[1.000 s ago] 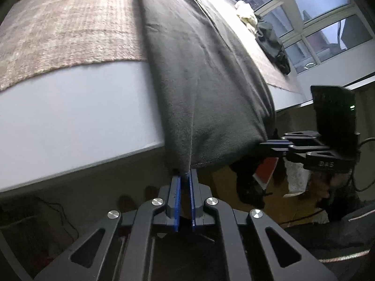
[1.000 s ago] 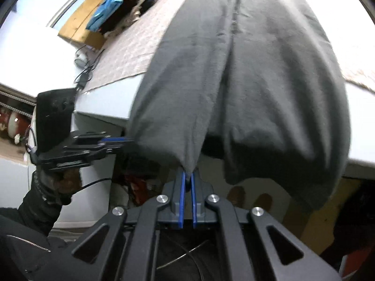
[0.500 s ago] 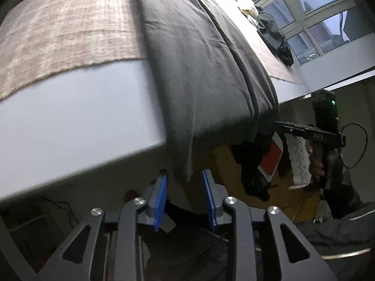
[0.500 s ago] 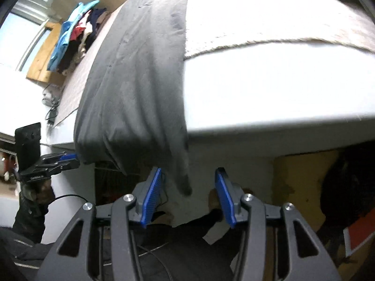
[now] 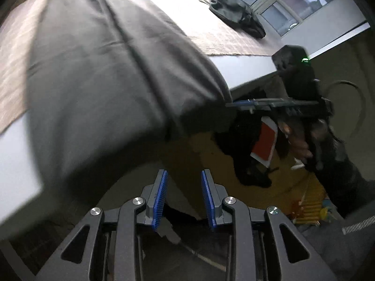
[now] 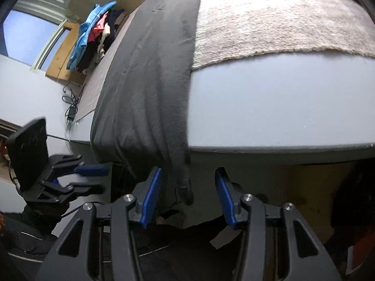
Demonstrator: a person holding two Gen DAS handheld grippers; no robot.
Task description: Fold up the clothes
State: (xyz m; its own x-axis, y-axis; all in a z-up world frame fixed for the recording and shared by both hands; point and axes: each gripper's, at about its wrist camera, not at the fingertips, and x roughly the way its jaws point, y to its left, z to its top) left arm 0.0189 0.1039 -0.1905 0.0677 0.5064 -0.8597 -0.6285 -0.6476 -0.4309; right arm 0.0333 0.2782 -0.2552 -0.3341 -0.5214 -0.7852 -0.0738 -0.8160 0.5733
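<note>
No legible writing on the grey garment point(image 5: 112, 75).

Left claw point(image 5: 184, 200), right claw point(image 6: 188, 197) open (empty).

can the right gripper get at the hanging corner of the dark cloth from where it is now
Probably yes. The right gripper is open, and the corner of the dark cloth hangs off the table edge right between its fingers, with nothing blocking it.
</note>
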